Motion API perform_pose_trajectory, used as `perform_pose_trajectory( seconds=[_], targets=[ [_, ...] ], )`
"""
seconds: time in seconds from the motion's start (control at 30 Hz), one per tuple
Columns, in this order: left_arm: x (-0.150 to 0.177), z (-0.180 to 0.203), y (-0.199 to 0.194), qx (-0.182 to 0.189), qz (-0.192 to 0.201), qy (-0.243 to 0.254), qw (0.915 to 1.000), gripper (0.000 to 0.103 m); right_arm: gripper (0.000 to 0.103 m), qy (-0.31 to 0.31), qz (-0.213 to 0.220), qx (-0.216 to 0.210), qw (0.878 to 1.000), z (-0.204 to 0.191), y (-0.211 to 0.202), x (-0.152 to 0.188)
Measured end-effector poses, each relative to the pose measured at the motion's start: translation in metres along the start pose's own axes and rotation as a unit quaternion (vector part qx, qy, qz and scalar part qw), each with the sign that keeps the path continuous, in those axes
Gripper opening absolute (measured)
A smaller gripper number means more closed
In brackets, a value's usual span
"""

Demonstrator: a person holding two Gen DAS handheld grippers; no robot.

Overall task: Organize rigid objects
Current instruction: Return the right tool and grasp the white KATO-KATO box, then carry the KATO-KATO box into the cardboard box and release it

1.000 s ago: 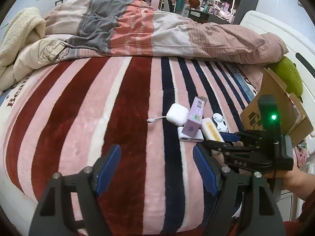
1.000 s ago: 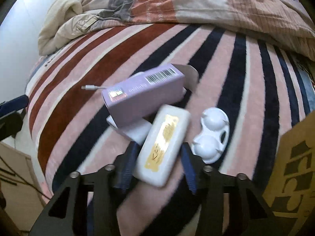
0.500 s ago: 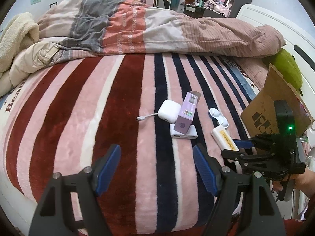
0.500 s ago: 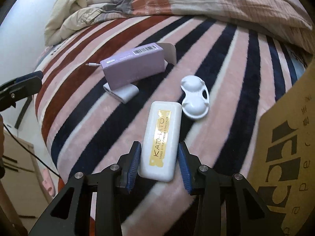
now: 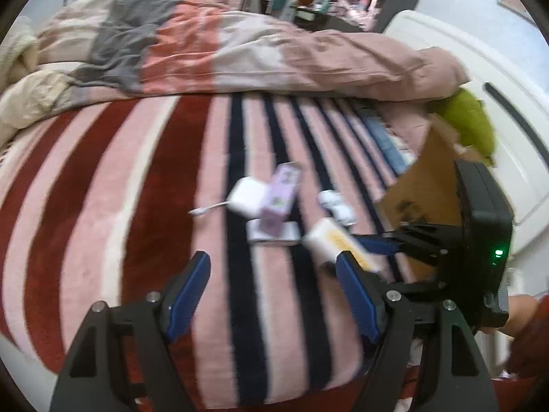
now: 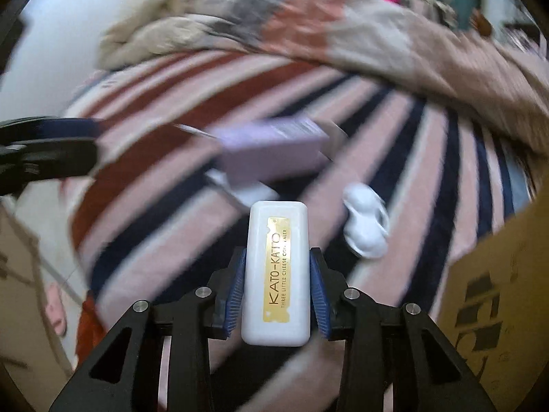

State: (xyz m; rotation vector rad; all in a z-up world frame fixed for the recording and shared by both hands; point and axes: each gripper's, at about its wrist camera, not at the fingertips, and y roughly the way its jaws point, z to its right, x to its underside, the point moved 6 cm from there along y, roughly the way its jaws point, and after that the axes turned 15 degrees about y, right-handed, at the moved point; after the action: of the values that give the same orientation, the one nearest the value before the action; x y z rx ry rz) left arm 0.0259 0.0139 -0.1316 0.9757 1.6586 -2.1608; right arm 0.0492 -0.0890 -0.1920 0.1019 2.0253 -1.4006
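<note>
Lifting clear of the striped blanket, our right gripper now carries the white KATO-KATO case, which a second ago still lay among the other items beside the contact lens case. Its jaws are closing, blue pads pressed against both long sides of the case. We judge the pick done, and the cardboard box at the right looks the likely destination.

Our left gripper hangs spread and empty over the blanket, unchanged.

Only the left wrist view shows the white charger with its cable, the purple carton leaning on a flat white device, and the case raised off the blanket. Only the right wrist view shows the case's gold label and the grip.
</note>
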Motion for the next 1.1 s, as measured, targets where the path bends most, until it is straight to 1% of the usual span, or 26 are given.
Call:
perform_pose_trajectory(
  seconds=[0.07, 0.13, 0.2, 0.23, 0.27, 0.3, 0.4, 0.47, 0.57, 0.63, 0.7, 0.77, 0.87, 1.0, 1.03, 1.07, 1.1],
  targets=[
    [-0.013, 0.008, -0.005, 0.013, 0.009, 0.001, 0.9999, 0.072, 0.031, -0.013, 0.008, -0.045, 0.999, -0.017, -0.017, -0.011],
    [-0.029, 0.018, -0.013, 0.039, 0.024, 0.002, 0.9989, 0.066, 0.031, -0.029, 0.023, -0.072, 0.997, -0.031, -0.035, -0.021],
    [-0.045, 0.029, -0.019, 0.052, 0.034, 0.008, 0.9980, 0.049, 0.031, -0.043, 0.043, -0.100, 0.993, -0.042, -0.059, -0.034],
    [-0.054, 0.036, -0.022, 0.057, 0.038, 0.016, 0.9975, 0.046, 0.031, -0.044, 0.051, -0.115, 0.991, -0.044, -0.072, -0.040],
    [-0.064, 0.044, -0.025, 0.071, 0.047, 0.023, 0.9961, 0.040, 0.031, -0.045, 0.055, -0.121, 0.990, -0.045, -0.078, -0.044],
    [-0.072, 0.051, -0.027, 0.076, 0.051, 0.028, 0.9954, 0.038, 0.031, -0.045, 0.066, -0.128, 0.989, -0.043, -0.090, -0.051],
    [-0.102, 0.075, -0.031, 0.086, 0.065, 0.048, 0.9930, 0.036, 0.031, -0.039, 0.089, -0.135, 0.986, -0.028, -0.119, -0.062],
    [-0.121, 0.093, -0.029, 0.098, 0.066, 0.063, 0.9910, 0.035, 0.031, -0.032, 0.104, -0.130, 0.985, -0.015, -0.134, -0.067],
    [-0.145, 0.125, -0.017, 0.113, 0.061, 0.090, 0.9877, 0.034, 0.031, -0.009, 0.119, -0.124, 0.985, 0.015, -0.156, -0.071],
    [-0.160, 0.150, -0.003, 0.124, 0.050, 0.111, 0.9848, 0.034, 0.031, 0.013, 0.123, -0.112, 0.986, 0.040, -0.170, -0.071],
    [-0.169, 0.175, 0.015, 0.140, 0.036, 0.126, 0.9813, 0.034, 0.031, 0.030, 0.116, -0.096, 0.988, 0.062, -0.178, -0.068],
    [-0.173, 0.191, 0.030, 0.150, 0.017, 0.136, 0.9791, 0.034, 0.031, 0.058, 0.100, -0.076, 0.990, 0.091, -0.184, -0.064],
    [-0.173, 0.213, 0.058, 0.158, -0.028, 0.152, 0.9753, 0.034, 0.031, 0.086, 0.070, -0.062, 0.992, 0.123, -0.184, -0.058],
    [-0.164, 0.223, 0.086, 0.154, -0.076, 0.156, 0.9728, 0.034, 0.031, 0.110, 0.014, -0.051, 0.993, 0.147, -0.167, -0.046],
    [-0.163, 0.223, 0.089, 0.147, -0.081, 0.157, 0.9732, 0.034, 0.031, 0.112, 0.001, -0.046, 0.993, 0.151, -0.160, -0.043],
    [-0.162, 0.223, 0.090, 0.137, -0.081, 0.162, 0.9739, 0.036, 0.031, 0.112, -0.008, -0.040, 0.993, 0.152, -0.155, -0.040],
    [-0.162, 0.223, 0.090, 0.136, -0.080, 0.165, 0.9735, 0.040, 0.031, 0.112, -0.016, -0.031, 0.993, 0.153, -0.150, -0.039]
  ],
)
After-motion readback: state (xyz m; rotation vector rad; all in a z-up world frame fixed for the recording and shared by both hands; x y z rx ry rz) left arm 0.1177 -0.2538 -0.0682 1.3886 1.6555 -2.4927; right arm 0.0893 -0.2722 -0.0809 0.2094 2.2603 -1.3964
